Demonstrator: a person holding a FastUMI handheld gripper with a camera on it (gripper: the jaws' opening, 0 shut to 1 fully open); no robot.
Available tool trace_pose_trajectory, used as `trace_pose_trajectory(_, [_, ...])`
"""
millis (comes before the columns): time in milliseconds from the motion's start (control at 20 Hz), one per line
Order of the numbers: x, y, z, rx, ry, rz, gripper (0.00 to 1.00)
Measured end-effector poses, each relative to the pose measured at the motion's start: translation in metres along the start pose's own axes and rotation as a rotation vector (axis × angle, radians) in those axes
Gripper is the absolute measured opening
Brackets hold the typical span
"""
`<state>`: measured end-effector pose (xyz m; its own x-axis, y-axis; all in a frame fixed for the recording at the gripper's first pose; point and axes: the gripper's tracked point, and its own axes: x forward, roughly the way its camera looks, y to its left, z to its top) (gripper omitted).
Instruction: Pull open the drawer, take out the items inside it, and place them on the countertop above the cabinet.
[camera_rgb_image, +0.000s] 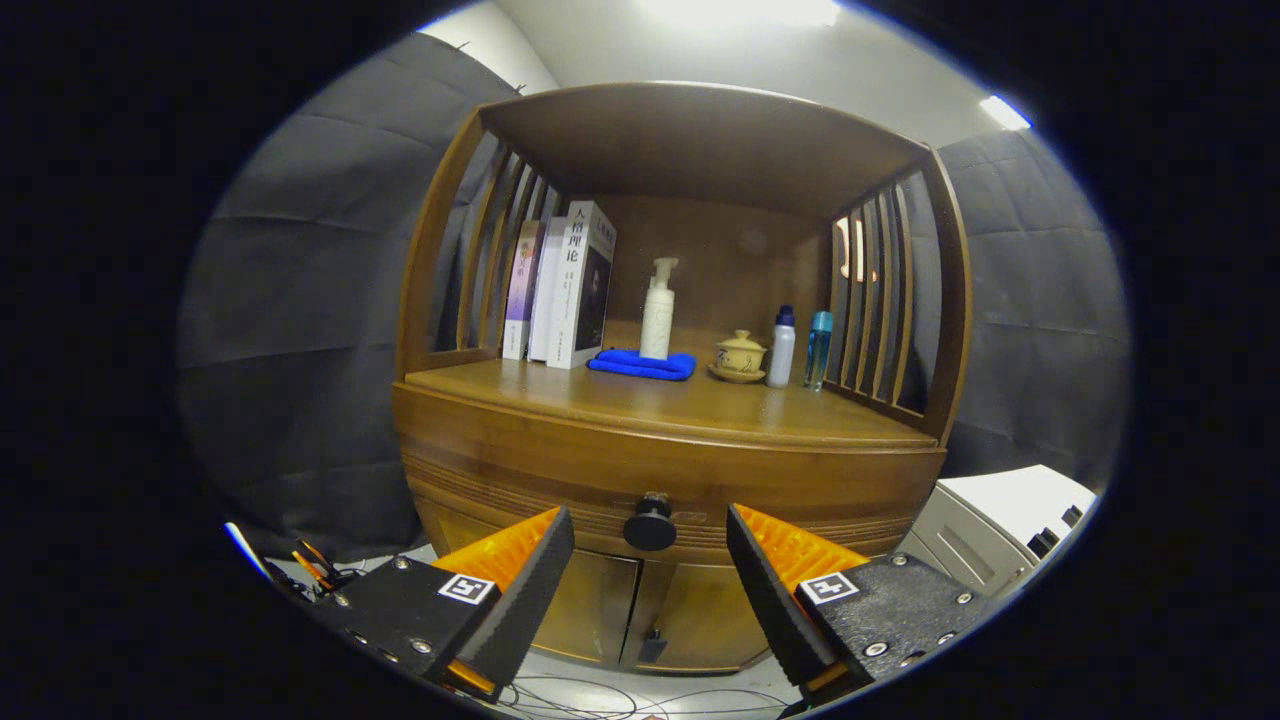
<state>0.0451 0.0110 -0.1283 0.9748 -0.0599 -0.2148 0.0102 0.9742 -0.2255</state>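
Drawer knob (650, 525) protruding between spread gripper (650, 545)

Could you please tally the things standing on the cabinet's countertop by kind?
Books: 3
Pump bottle: 1
Small capped bottles: 2
Folded blue cloth: 1
Lidded teacup on its saucer: 1
Total: 8
The gripper is open, its fingers either side of the shut drawer's knob, not touching it.
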Motion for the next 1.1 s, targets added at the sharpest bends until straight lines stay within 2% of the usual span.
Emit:
trace_pose_trajectory(200, [0.025, -0.001, -0.012, 0.04, 0.039, -0.017, 0.95])
trace_pose_trajectory(500, [0.061, 0.004, -0.033, 0.104, 0.096, 0.004, 0.95])
trace_pose_trajectory(700, [0.077, -0.001, -0.038, 0.137, 0.098, -0.02, 0.92])
trace_pose_trajectory(800, [0.079, -0.006, -0.044, 0.165, 0.104, -0.032, 0.86])
trace_pose_trajectory(900, [0.081, -0.011, -0.045, 0.185, 0.095, -0.05, 0.75])
trace_pose_trajectory(1100, [0.08, -0.006, -0.049, 0.23, 0.098, -0.034, 0.49])
